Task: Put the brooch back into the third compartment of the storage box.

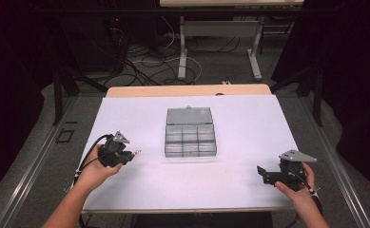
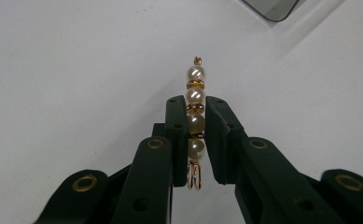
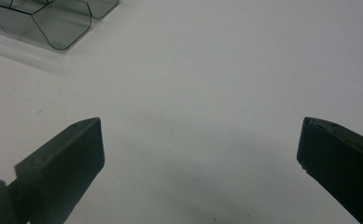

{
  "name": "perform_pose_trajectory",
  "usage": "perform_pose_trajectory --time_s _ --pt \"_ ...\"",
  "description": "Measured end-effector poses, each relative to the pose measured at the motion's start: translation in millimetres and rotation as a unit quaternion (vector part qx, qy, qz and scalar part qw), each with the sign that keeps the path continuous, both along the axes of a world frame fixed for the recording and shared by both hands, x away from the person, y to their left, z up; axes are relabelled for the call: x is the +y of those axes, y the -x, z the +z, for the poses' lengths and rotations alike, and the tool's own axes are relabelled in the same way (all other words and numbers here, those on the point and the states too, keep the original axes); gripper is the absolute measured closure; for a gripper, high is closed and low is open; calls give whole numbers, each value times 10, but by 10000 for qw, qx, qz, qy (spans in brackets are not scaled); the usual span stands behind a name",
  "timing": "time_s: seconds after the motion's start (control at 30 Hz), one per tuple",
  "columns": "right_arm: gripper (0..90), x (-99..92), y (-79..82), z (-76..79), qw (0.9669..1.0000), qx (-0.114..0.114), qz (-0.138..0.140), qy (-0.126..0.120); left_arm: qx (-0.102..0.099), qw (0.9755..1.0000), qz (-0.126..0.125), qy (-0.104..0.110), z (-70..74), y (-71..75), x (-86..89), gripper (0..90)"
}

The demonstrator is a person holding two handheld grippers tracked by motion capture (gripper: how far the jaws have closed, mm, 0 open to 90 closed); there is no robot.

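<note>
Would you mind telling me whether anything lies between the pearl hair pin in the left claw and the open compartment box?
Nothing visible does: only bare white table separates the gold-and-pearl hair pin, clamped in the left claw, from the clear grey plastic compartment box.

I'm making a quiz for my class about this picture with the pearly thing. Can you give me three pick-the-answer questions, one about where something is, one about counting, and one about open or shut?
1. Where is the clear box?
A. In the middle of the white table
B. On the floor
C. In a hand

2. How many pearls are on the pearl pin?
A. Two
B. Four
C. Seven

3. How is the right gripper?
A. Shut on the box
B. Shut on a pearl
C. Open, holding nothing

Answers:
1. A: the box sits mid-table between both hands.
2. B: the left gripper view shows four white pearls in a row with gold spacers.
3. C: its jaws stand wide apart over bare table, while the left gripper is clamped on the pin.
</note>
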State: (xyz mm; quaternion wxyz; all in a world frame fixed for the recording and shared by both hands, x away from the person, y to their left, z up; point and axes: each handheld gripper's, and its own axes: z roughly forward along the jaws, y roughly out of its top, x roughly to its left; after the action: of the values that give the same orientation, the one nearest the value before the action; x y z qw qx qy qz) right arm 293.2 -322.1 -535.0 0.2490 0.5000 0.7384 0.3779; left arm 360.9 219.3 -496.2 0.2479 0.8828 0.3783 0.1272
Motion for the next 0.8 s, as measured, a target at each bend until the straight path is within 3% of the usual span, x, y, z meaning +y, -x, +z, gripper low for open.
perform_pose_trajectory --time_s 0.43,0.8 --pt "5 -3 -3 -3 10000 0 2 3 -145 9994 207 253 27 -21 -36 802" --pt "5 0 -1 -2 10000 0 6 9 -377 9972 373 527 50 -34 -64 802"
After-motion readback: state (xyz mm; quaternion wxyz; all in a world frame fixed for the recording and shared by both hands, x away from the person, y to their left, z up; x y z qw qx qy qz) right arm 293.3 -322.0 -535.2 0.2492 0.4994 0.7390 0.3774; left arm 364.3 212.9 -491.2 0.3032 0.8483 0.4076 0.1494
